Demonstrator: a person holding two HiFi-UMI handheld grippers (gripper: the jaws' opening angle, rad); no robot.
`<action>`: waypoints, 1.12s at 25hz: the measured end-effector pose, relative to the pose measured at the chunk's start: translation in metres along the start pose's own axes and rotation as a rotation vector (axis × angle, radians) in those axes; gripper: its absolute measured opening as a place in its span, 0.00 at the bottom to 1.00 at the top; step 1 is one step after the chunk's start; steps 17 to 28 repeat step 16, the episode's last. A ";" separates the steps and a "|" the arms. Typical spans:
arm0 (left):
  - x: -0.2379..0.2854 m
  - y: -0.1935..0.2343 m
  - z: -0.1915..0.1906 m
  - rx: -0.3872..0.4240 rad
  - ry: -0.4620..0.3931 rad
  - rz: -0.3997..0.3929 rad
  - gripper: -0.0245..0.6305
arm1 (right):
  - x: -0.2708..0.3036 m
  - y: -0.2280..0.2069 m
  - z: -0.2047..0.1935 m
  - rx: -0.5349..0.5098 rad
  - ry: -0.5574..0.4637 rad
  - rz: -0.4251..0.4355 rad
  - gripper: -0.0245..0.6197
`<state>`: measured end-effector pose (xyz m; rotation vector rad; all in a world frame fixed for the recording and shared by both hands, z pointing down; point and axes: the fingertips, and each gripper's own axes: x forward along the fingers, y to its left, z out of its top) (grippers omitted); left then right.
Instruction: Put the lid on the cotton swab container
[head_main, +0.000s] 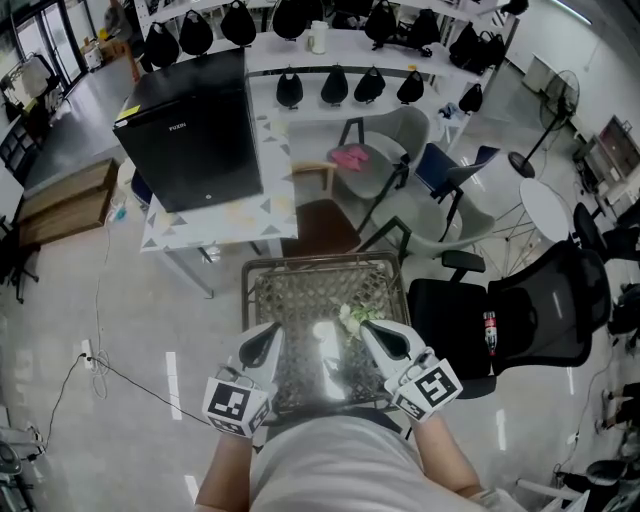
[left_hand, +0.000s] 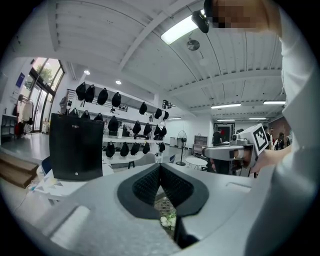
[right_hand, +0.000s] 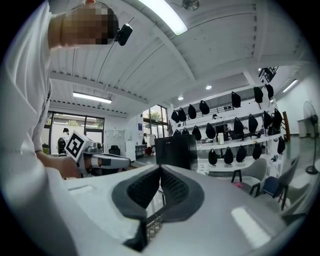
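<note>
A small table (head_main: 285, 290) with a woven rim and a shiny glass top stands right in front of me. On its right part lies a small white and green clump (head_main: 352, 318), also glimpsed below the left jaws (left_hand: 167, 220); I cannot tell what it is. No cotton swab container or lid can be made out. My left gripper (head_main: 262, 345) and right gripper (head_main: 385, 340) are held close to my body over the table's near edge. Both are raised and point out into the room. Each pair of jaws is shut, pads touching, with nothing between them (left_hand: 160, 169) (right_hand: 160, 172).
A black cabinet (head_main: 190, 130) sits on a white patterned table (head_main: 215, 225) behind the small table. A black office chair (head_main: 530, 310) stands at the right, grey chairs (head_main: 400, 150) further back. A cable (head_main: 100, 365) runs over the floor at left.
</note>
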<state>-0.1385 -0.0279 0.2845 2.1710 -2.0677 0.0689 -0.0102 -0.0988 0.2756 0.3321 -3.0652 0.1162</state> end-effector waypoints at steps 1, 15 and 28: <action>0.000 0.001 -0.001 -0.001 0.002 0.000 0.05 | 0.000 -0.001 0.000 -0.002 0.003 -0.002 0.05; -0.003 0.001 -0.010 -0.003 0.014 0.007 0.05 | 0.006 0.005 -0.005 -0.017 0.029 0.030 0.05; -0.003 0.000 -0.010 -0.003 0.015 0.007 0.05 | 0.006 0.005 -0.005 -0.017 0.030 0.030 0.05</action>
